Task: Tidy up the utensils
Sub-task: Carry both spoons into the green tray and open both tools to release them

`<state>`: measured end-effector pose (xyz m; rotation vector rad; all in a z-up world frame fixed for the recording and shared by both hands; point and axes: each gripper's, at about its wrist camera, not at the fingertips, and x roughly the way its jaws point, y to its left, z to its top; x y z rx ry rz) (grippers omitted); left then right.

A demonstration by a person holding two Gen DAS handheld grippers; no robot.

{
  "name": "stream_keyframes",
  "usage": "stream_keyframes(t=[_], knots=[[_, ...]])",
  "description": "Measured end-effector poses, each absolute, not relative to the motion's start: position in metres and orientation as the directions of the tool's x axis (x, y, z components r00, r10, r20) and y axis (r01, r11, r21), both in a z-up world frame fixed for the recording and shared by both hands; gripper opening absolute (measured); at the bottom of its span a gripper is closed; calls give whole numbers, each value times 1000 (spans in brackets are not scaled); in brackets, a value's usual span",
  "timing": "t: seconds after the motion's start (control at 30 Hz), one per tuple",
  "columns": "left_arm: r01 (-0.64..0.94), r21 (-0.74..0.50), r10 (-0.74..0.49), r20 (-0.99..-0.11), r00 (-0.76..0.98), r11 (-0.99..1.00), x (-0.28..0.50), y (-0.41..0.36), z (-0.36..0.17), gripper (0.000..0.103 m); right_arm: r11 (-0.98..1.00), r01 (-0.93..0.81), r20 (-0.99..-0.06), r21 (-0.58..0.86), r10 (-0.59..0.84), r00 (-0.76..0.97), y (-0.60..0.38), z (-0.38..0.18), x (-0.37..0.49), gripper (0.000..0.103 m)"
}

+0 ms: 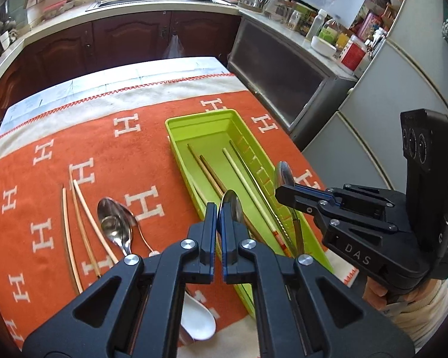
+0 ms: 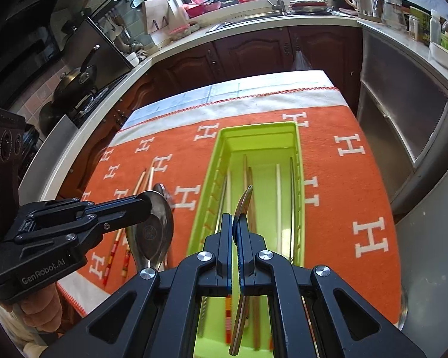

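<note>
A lime-green utensil tray point(image 1: 200, 119) point(image 2: 257, 129) sits on the orange cloth and holds several chopsticks point(image 1: 245, 176) point(image 2: 278, 191). My left gripper point(image 1: 217, 217) is shut on a metal spoon point(image 1: 231, 205), held edge-on at the tray's near left wall; it also shows in the right wrist view point(image 2: 146, 205) with its spoon point(image 2: 156, 229). My right gripper point(image 2: 232, 223) is shut on a second metal spoon point(image 2: 244, 201) above the tray; it also shows in the left wrist view point(image 1: 280, 192), with that spoon point(image 1: 283, 174) over the tray's right wall.
On the cloth left of the tray lie pale chopsticks point(image 1: 77, 208), two nested metal spoons point(image 1: 116, 220) and a white ceramic spoon point(image 1: 198, 322). Kitchen cabinets and a sink counter point(image 1: 134, 3) stand behind the table; a grey cabinet point(image 1: 277, 68) and a fridge point(image 1: 388, 95) stand to the right.
</note>
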<state>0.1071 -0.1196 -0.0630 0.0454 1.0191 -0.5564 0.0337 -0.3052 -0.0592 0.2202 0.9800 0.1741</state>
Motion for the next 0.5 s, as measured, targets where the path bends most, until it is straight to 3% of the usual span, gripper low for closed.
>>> stream_keyframes(t=[0.5], knots=[[450, -148, -339, -861, 379, 881, 172, -150, -110, 1, 975, -4, -863, 223, 200, 464, -293, -113, 120, 4]])
